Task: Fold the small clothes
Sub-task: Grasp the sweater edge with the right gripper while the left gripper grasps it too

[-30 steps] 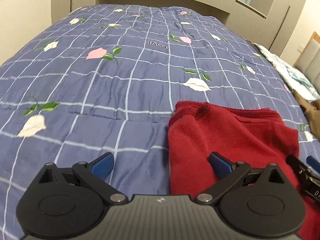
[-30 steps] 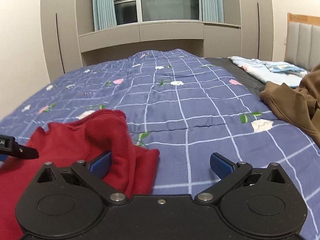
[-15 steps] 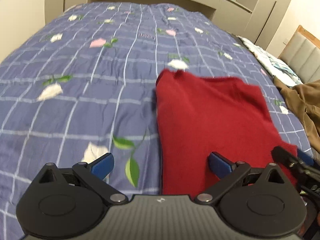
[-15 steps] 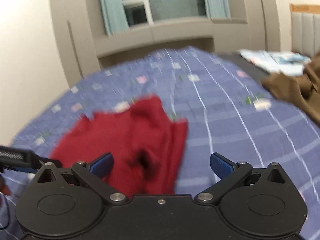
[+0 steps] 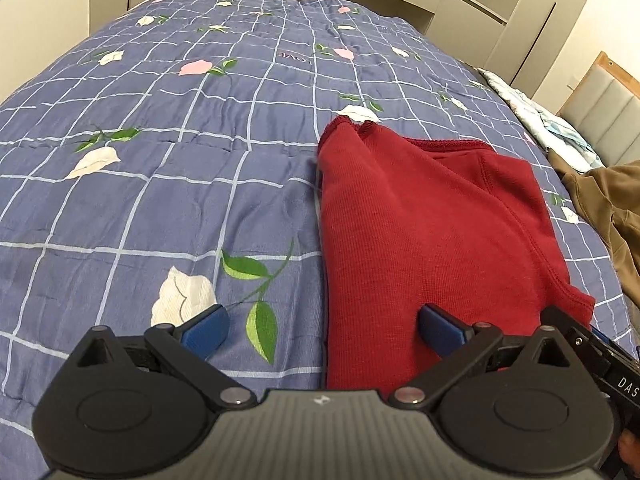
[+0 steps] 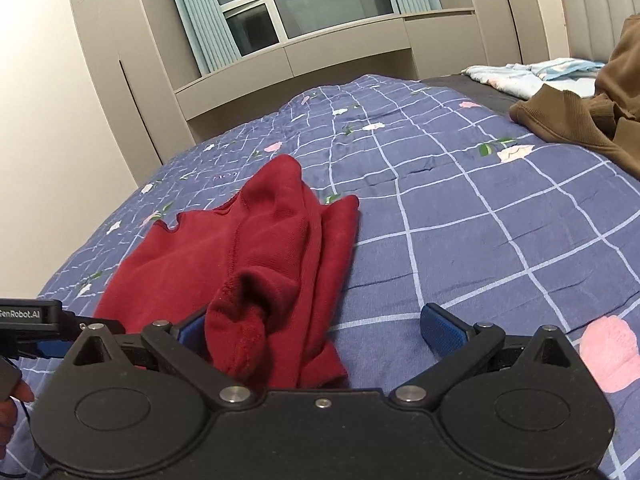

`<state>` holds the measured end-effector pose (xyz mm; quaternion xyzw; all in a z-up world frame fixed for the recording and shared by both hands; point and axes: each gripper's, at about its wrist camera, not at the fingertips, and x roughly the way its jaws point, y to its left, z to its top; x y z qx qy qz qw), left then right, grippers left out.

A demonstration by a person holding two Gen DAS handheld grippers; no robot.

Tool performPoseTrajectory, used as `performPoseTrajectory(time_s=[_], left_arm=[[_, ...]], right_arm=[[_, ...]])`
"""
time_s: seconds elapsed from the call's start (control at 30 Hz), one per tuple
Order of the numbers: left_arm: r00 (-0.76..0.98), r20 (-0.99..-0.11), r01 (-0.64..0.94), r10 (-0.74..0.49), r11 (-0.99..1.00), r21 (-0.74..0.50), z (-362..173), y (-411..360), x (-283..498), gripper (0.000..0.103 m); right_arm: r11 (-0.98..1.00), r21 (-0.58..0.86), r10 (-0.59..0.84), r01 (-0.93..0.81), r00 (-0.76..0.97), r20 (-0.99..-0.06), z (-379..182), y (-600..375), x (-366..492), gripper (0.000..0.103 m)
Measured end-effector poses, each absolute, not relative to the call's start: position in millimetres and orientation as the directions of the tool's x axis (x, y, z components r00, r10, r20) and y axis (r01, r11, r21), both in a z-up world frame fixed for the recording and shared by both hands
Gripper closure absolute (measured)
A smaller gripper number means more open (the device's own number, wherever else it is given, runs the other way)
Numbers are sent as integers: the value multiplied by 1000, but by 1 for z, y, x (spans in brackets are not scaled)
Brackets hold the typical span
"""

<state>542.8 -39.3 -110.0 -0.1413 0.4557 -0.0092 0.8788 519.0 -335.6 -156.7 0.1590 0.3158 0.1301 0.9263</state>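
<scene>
A red knit garment (image 5: 420, 224) lies partly folded on the blue checked quilt (image 5: 160, 152). My left gripper (image 5: 322, 326) is open above the garment's near left edge, right pad (image 5: 442, 330) over the cloth, left pad over the quilt. In the right wrist view the garment (image 6: 256, 256) lies bunched at its right side, with a cuff standing up by the left pad. My right gripper (image 6: 316, 326) is open over the garment's near right corner. Neither holds cloth.
A brown garment (image 6: 580, 120) lies heaped at the right of the bed, also in the left wrist view (image 5: 608, 200). Light patterned cloth (image 6: 528, 74) lies beyond it. Cabinets and a window stand past the bed's far end.
Both grippers have pulled back toward the near edge and risen. The red garment now lies further ahead and flatter; its right side has dropped into a bunch. Both grippers stay open.
</scene>
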Motion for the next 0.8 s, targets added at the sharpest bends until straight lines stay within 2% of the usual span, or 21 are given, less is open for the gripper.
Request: performPoseTrajectory(time_s=[0.2,0.33,0.4,0.43,0.47,0.5,0.57,0.67,0.7,0.8], left_arm=[[578,-800,-114,-164,954,-277,-109,-36,544,1],[565,-793,-97,-226,937,-336,-109,-32,549,2],[562,-788,-67,-250,937,-344,-108,-33,551,14],[560,-787,-51,-260,937,-346,-106,-34,553,18],[556,-785,-37,-274,935,-353,-105,-35,554,31],[546,-780,-18,-305,927,-375,-104,-36,555,49],[532,-789,-14,-307,928,-371,-101,-41,557,51],[532,-799,-5,-281,942,-335,-95,-47,557,65],[535,-798,-3,-276,944,-329,-91,-47,556,70],[554,-788,18,-267,951,-309,-78,-46,551,77]], right_arm=[[879,447,408,-165,744,-528,-155,-340,520,0],[800,572,514,-181,697,-499,-155,-342,532,0],[800,579,508,-159,692,-513,-152,-339,536,10],[804,575,499,-149,695,-518,-150,-338,538,26],[806,576,494,-137,692,-526,-148,-337,539,40],[803,583,493,-125,689,-531,-147,-336,540,41],[797,594,491,-110,690,-531,-145,-334,538,52],[810,575,477,-113,697,-536,-138,-330,533,63],[814,569,474,-116,700,-535,-134,-327,532,64],[828,542,469,-146,710,-526,-119,-316,526,67]])
